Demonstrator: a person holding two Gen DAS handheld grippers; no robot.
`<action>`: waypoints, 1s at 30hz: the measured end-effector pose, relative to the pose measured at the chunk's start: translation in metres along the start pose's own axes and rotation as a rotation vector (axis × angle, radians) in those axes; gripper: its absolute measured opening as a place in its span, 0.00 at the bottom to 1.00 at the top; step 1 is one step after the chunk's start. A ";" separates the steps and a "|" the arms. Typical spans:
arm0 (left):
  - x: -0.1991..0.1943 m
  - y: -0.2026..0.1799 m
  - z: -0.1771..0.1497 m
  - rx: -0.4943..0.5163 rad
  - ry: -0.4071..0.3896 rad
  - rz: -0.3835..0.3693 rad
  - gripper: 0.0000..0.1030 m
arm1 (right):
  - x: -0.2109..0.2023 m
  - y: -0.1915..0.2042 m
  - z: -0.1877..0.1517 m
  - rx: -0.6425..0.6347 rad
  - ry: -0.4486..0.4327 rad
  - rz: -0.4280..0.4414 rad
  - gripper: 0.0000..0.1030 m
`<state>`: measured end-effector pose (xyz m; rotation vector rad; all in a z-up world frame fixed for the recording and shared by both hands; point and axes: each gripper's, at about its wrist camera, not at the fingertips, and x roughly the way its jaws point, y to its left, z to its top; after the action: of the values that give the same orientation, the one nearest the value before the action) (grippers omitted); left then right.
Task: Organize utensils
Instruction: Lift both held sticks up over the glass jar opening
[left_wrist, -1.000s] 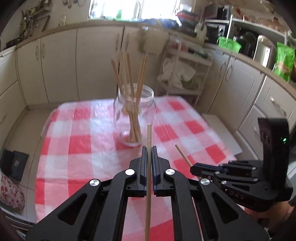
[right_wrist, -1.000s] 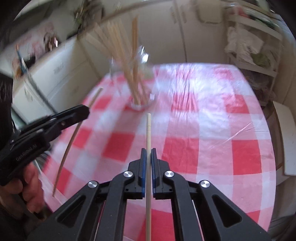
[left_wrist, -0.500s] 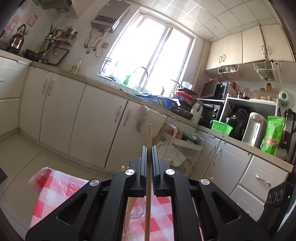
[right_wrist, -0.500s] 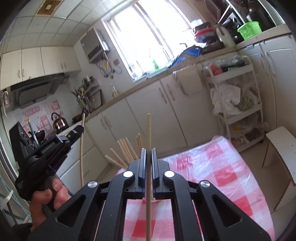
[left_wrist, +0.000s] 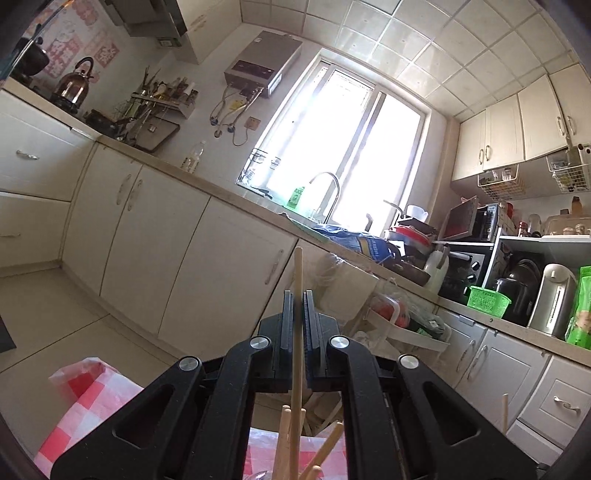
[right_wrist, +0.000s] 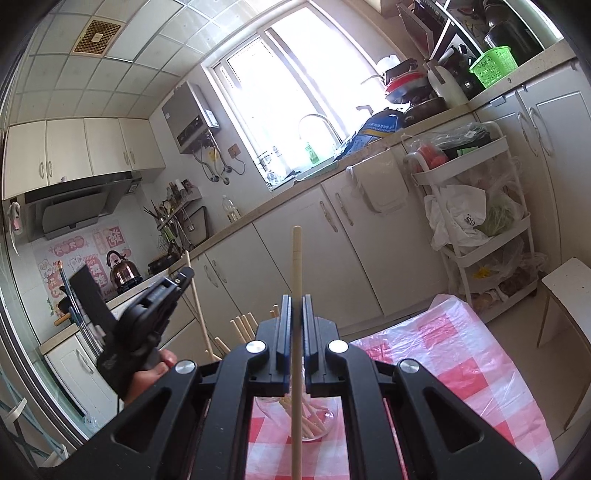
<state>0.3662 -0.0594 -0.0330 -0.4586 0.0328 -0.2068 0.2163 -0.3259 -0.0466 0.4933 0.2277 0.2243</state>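
Left wrist view: the left gripper (left_wrist: 298, 314) is clamped on a chopstick (left_wrist: 297, 295), which looks thin, light, stiff and slippery, gripped mid-length.

Right wrist view: the right gripper (right_wrist: 296, 317) pinches its own chopstick (right_wrist: 296, 280) above the jar (right_wrist: 314, 424) of sticks on the checked tablecloth (right_wrist: 461, 369); the glass looks fragile.

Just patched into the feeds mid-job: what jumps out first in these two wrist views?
Each view is filled by a black two-finger tool clamped on a pale wooden chopstick: the left tool on its chopstick, the right tool on another chopstick. Below the right tool, a clear glass jar of wooden chopsticks stands on the red-and-white checked tablecloth. Behind, a bright window glares over the sink counter.
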 end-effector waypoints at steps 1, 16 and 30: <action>0.003 0.002 -0.002 -0.002 -0.003 0.003 0.04 | 0.001 0.000 0.000 0.000 -0.001 0.003 0.06; 0.019 0.005 -0.032 0.037 -0.056 0.010 0.04 | 0.011 -0.001 -0.003 -0.009 -0.002 0.034 0.06; 0.005 0.008 -0.060 0.126 -0.004 -0.017 0.05 | 0.020 0.002 -0.006 -0.014 0.008 0.034 0.06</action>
<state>0.3684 -0.0798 -0.0898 -0.3343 0.0116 -0.2228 0.2337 -0.3161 -0.0542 0.4824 0.2253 0.2614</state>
